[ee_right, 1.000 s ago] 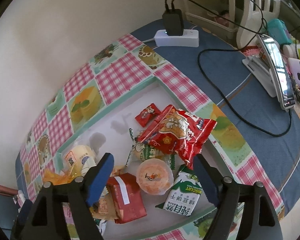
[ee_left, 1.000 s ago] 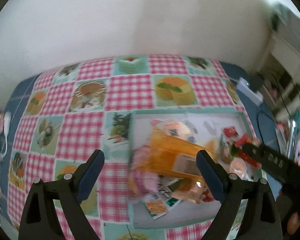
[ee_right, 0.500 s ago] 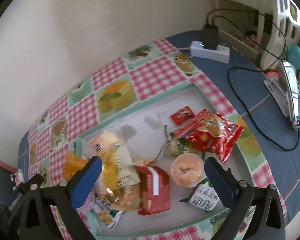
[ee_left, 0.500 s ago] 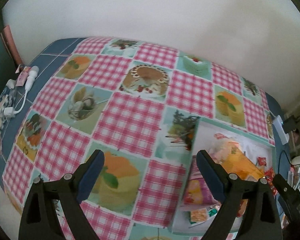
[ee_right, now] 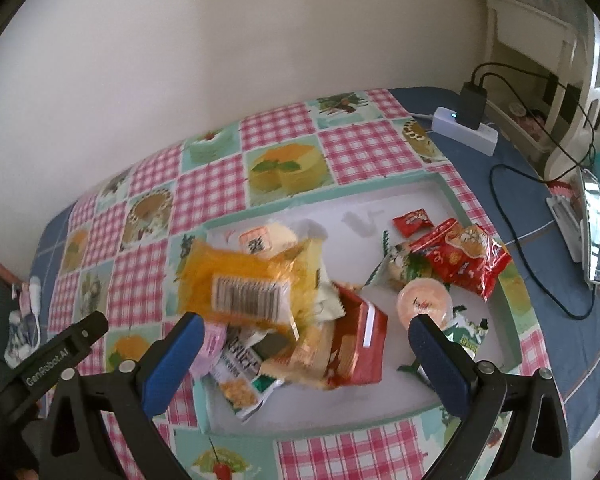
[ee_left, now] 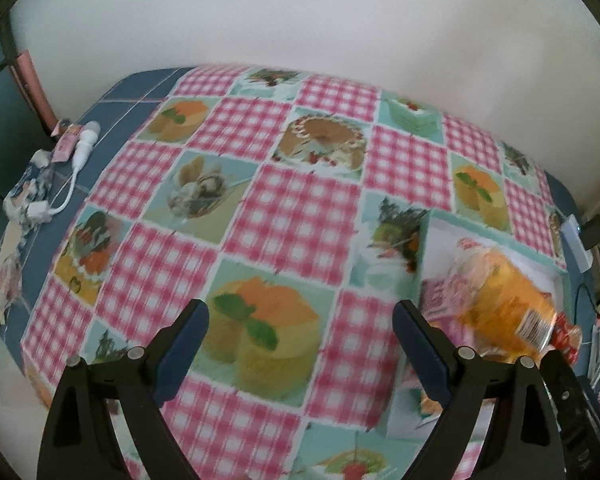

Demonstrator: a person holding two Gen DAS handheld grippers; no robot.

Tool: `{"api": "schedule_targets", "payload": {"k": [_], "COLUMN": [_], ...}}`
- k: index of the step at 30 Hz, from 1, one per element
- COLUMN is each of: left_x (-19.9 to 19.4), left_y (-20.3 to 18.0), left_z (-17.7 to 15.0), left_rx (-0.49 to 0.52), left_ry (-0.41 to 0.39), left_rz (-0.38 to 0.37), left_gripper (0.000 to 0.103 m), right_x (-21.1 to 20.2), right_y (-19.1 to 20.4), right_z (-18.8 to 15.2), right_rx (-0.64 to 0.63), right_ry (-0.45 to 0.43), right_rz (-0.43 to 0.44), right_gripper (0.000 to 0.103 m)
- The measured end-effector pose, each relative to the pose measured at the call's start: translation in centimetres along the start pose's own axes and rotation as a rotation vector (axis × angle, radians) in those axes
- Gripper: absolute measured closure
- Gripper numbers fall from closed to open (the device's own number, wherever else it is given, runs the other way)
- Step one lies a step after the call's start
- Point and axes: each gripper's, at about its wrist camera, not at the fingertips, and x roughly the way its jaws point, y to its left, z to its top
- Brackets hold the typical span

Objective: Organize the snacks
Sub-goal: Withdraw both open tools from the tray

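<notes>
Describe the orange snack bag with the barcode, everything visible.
The orange snack bag is a crinkly, see-through plastic packet with orange contents and a white barcode label facing up. It lies tilted on top of the heap of other packets at the left end of the white tray, resting on a pale yellow bag and overlapping a round bun packet behind it. It looks sealed and full. Neither gripper touches it. In the left wrist view it is blurred.

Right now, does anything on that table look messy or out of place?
Yes. The snacks lie in a jumbled heap in the white tray: the orange bag sprawls barcode-up over other packets, one end overhanging the tray's edge.
</notes>
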Motion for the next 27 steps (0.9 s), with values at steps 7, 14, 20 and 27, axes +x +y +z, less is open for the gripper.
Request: {"api": "schedule_targets", "payload": {"k": [7, 14, 20, 27], "left_x": [-1.1, -1.3, -2.0, -2.4], "left_y": [1.0, 1.4, 1.5, 1.7], "left_z": [-2.8, -5.6, -7.2, -7.9], "left_rx": [0.047, 0.106, 0.144, 0.161], "left_ry": [-0.016, -0.010, -0.030, -0.039], "left_rz": [0.019, 0.066, 0.088, 0.096], "left_gripper": [0.010, 0.010, 0.010, 0.010], "right_x": [-1.1, -1.7, -2.2, -3.0], "right_y": [0.7, 0.4, -0.3, -0.9], "right_z": [-2.5, -4.6, -5.8, -7.0], "right_rx": [-0.042, -0.053, -0.052, -0.048], "right_ry": [-0.002, 0.007, 0.007, 0.000], "right_rz": [-0.008, -0.018, -0.030, -0.032], "right_gripper": [0.000, 0.000, 0.000, 0.000]}}
